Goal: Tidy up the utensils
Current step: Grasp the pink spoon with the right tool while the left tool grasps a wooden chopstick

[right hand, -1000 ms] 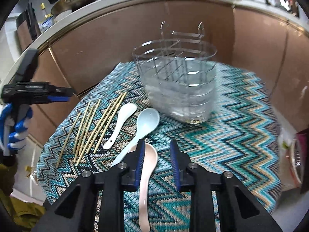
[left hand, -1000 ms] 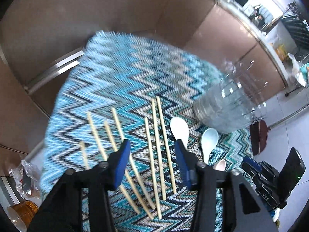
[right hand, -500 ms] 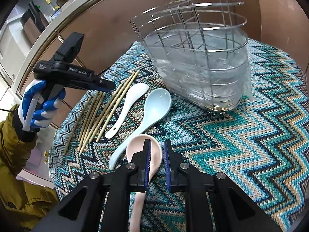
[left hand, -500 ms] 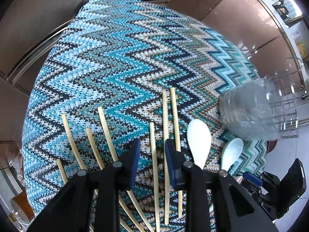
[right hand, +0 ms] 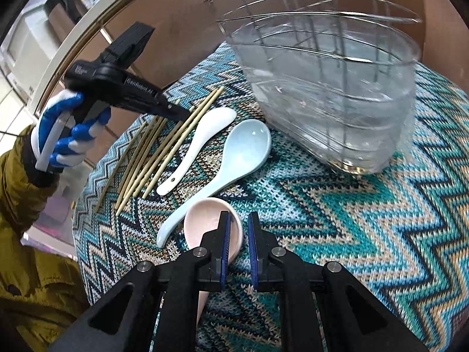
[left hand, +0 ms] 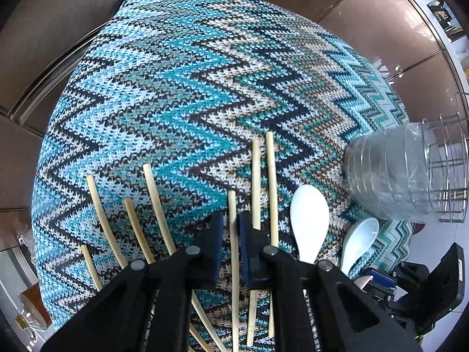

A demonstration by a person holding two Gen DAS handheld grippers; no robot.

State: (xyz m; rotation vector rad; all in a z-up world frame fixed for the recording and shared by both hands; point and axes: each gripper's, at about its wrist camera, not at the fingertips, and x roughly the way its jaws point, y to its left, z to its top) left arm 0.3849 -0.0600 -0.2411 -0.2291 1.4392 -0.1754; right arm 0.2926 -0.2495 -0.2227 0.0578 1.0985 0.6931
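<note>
Left hand-held gripper point(left hand: 231, 236): jaws just closing, nearly together on one chopstick point(left hand: 233, 252) among loose bamboo chopsticks left of white spoon point(left hand: 308, 223). Right hand-held gripper point(right hand: 238, 242): jaws just closing, narrow gap, pink spoon point(right hand: 205, 220) rim between them; pad contact unclear. Only right view shows pink bowl whole, gloved hand point(right hand: 63, 135), pale blue spoon point(right hand: 234, 158) just right of white spoon. Wire rack with clear liner point(right hand: 331, 94) beyond spoons on zigzag cloth point(left hand: 181, 88).

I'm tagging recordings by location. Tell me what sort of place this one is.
Probably a home kitchen or dining corner. A wire utensil drainer stands on a zigzag knitted cloth beside bamboo chopsticks and ceramic soup spoons, with brown cabinet fronts under a pale countertop behind.
</note>
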